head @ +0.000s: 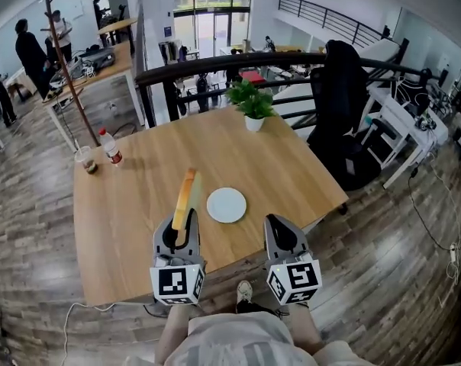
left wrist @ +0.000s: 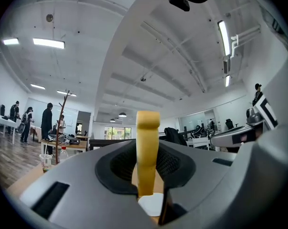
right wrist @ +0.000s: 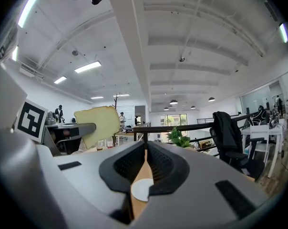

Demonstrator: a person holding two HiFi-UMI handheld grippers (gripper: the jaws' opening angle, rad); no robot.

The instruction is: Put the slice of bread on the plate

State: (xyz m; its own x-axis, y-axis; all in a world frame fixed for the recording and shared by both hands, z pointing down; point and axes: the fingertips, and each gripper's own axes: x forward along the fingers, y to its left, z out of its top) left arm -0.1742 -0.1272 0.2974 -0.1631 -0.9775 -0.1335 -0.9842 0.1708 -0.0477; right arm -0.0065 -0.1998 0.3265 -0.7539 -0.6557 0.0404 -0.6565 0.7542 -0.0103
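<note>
The left gripper [head: 183,231] has its ribbed black fingers [left wrist: 121,164] clamped on a thin, pale-yellow slice of bread [head: 186,197], upright and edge-on above the wood-grain worktop [head: 131,212]. A round, smooth white plate [head: 227,204] lies at its three o'clock. The right gripper [head: 281,229] has its fingers pressed together, empty.

No lettering, label, brand, number or sign can be read anywhere.
</note>
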